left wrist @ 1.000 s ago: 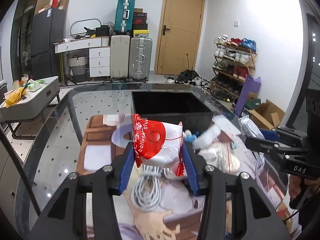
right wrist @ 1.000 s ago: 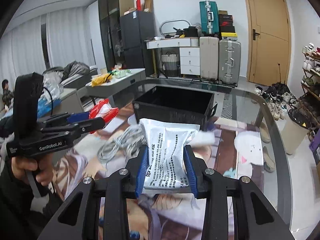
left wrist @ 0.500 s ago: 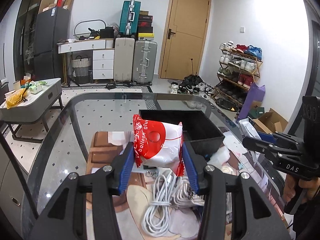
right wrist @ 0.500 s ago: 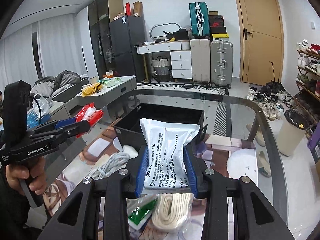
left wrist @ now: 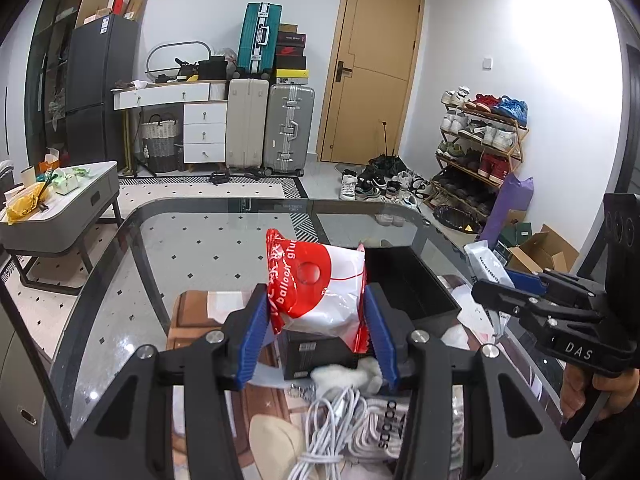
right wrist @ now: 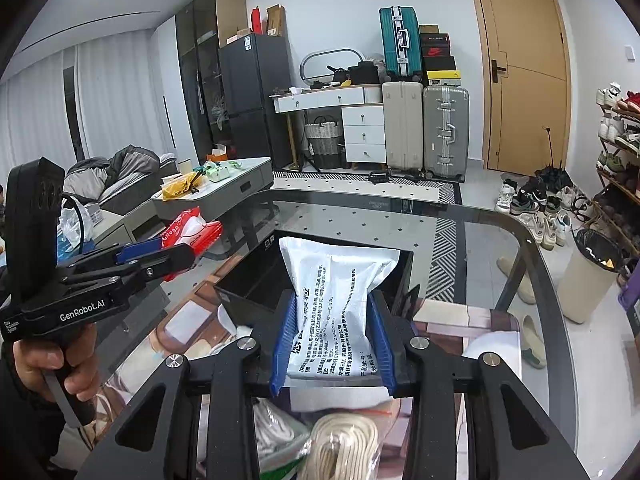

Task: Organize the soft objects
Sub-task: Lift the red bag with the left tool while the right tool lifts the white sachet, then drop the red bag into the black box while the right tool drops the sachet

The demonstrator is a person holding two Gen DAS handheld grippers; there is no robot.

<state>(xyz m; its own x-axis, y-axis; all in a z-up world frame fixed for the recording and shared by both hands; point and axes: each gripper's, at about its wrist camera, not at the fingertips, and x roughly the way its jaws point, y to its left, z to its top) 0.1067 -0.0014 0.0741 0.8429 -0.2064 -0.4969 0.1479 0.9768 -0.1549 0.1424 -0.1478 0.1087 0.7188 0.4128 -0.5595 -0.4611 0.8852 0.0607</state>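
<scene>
The left gripper (left wrist: 318,334) is closed on one red and white balloon packet (left wrist: 318,284), which stands upright between its two blue fingers (left wrist: 252,340) and rises above their tips. The right gripper (right wrist: 334,344) is clamped on one white printed pouch (right wrist: 336,308), also held between the fingers, its top leaning forward. Both packets are lifted above the glass table (left wrist: 192,248). One black bin (right wrist: 256,276) lies just ahead of the right gripper, behind the pouch. One white cable bundle (left wrist: 332,428) lies under the left gripper.
</scene>
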